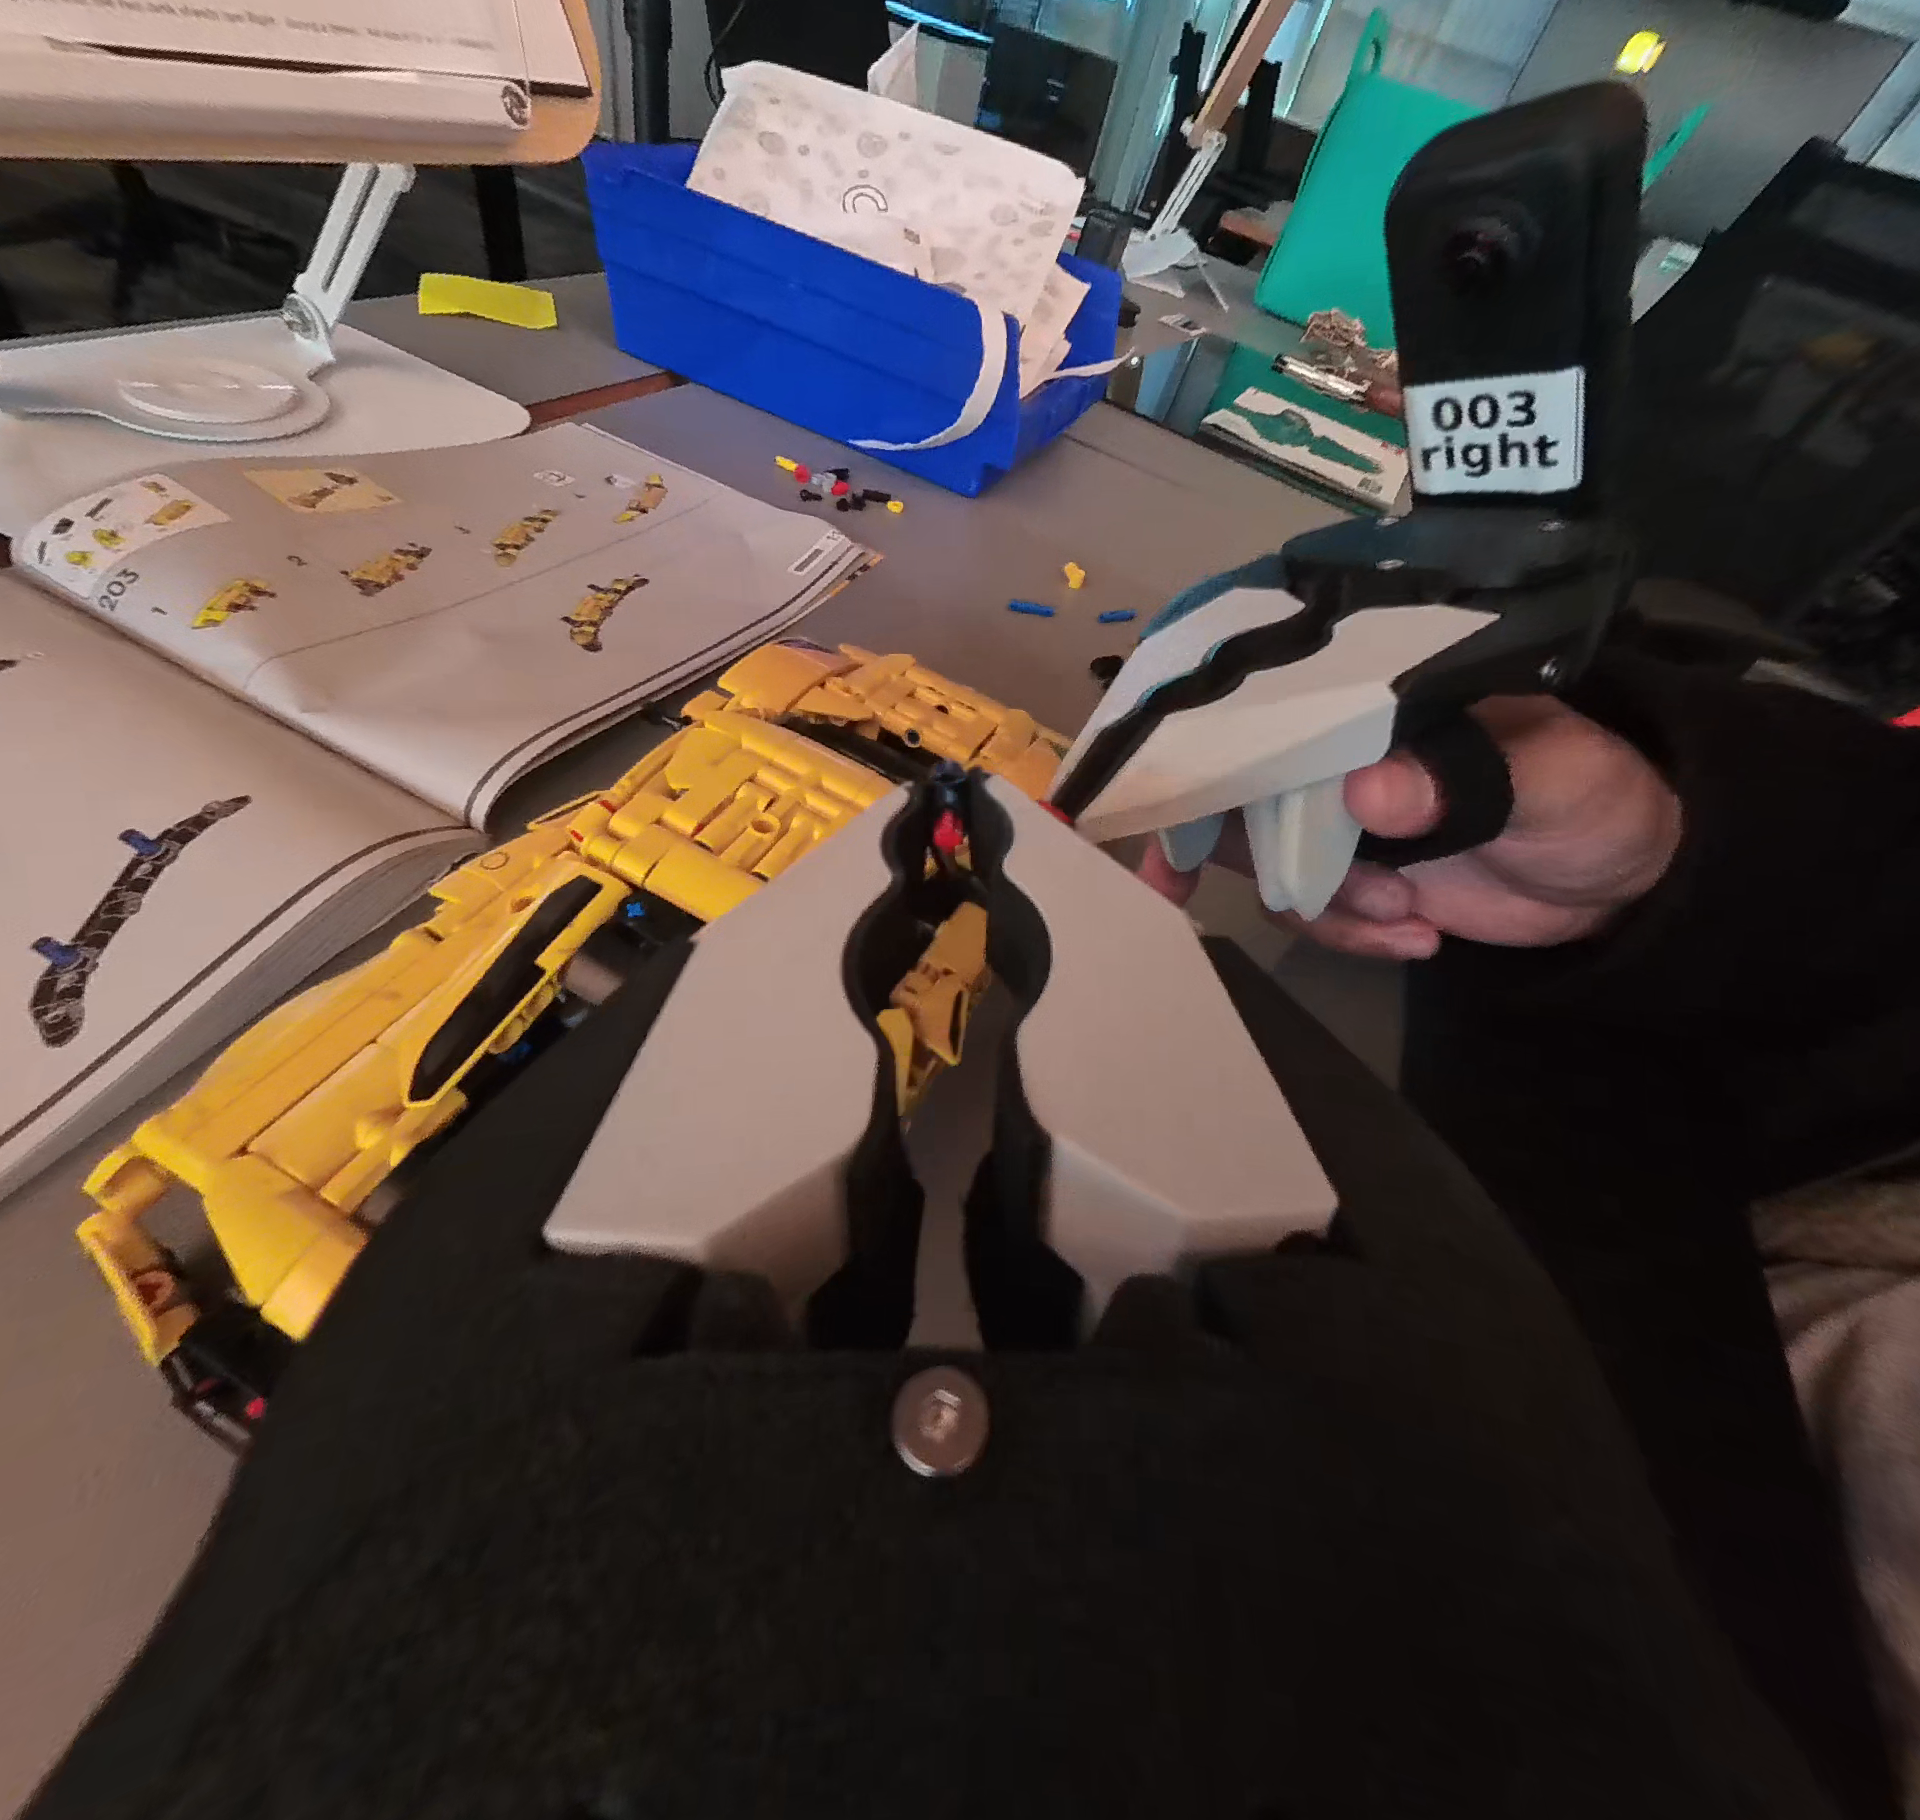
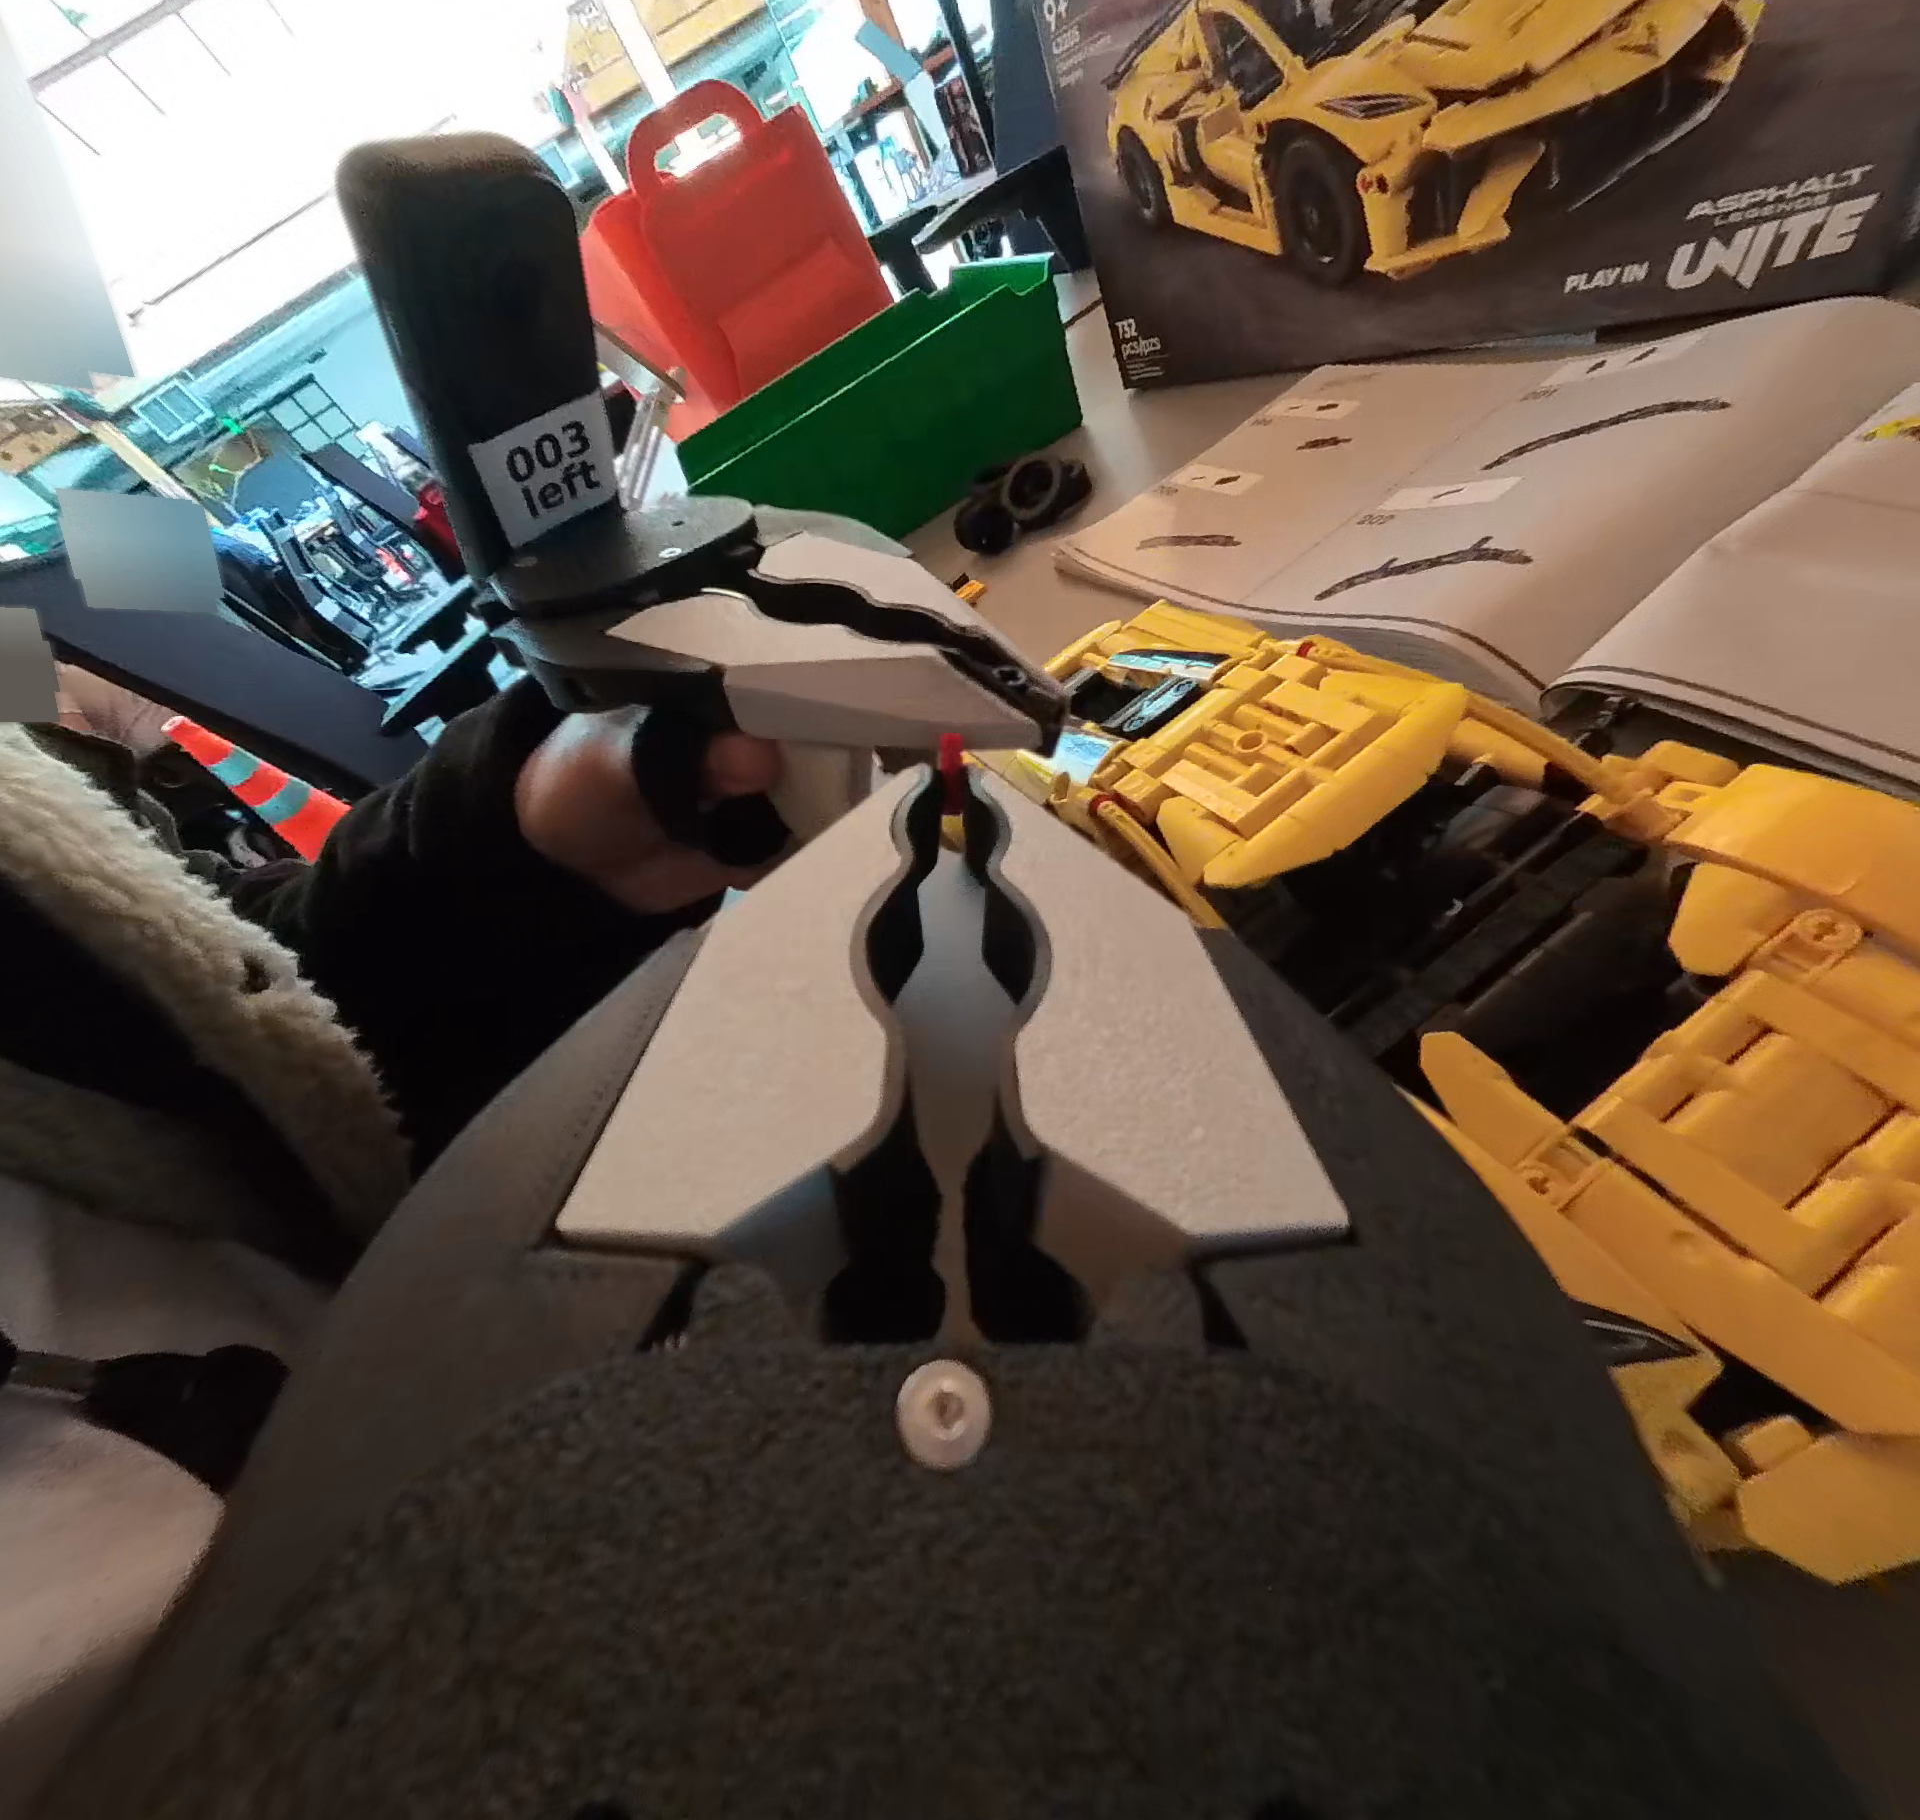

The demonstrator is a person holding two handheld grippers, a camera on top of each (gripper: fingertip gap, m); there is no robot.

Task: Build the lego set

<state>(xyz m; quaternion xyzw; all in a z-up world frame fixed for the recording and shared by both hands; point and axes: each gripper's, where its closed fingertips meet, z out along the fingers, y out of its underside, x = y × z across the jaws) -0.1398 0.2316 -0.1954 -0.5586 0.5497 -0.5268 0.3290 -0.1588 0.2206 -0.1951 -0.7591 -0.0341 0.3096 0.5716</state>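
Partly behind left gripper (image 1: 951, 804): yellow car (image 1: 582, 897).

I see yellow lego car (image 1: 582, 939) flat on table, partly built; small red pin (image 2: 951, 758) pinched upright at my right gripper (image 2: 953, 783) tips, just beside the car.

Grey table (image 1: 977, 565) carries car (image 1: 644, 856), booklet (image 1: 436, 607), bin (image 1: 821, 336).

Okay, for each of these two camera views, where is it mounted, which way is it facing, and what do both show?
Left wrist view: sits on the left gripper, facing across the yellow car toward the manual and blue bin; the right gripper and hand show.
Right wrist view: sits on the right gripper, facing the left gripper, green bin and box.
Shared: car, manual, both grippers.
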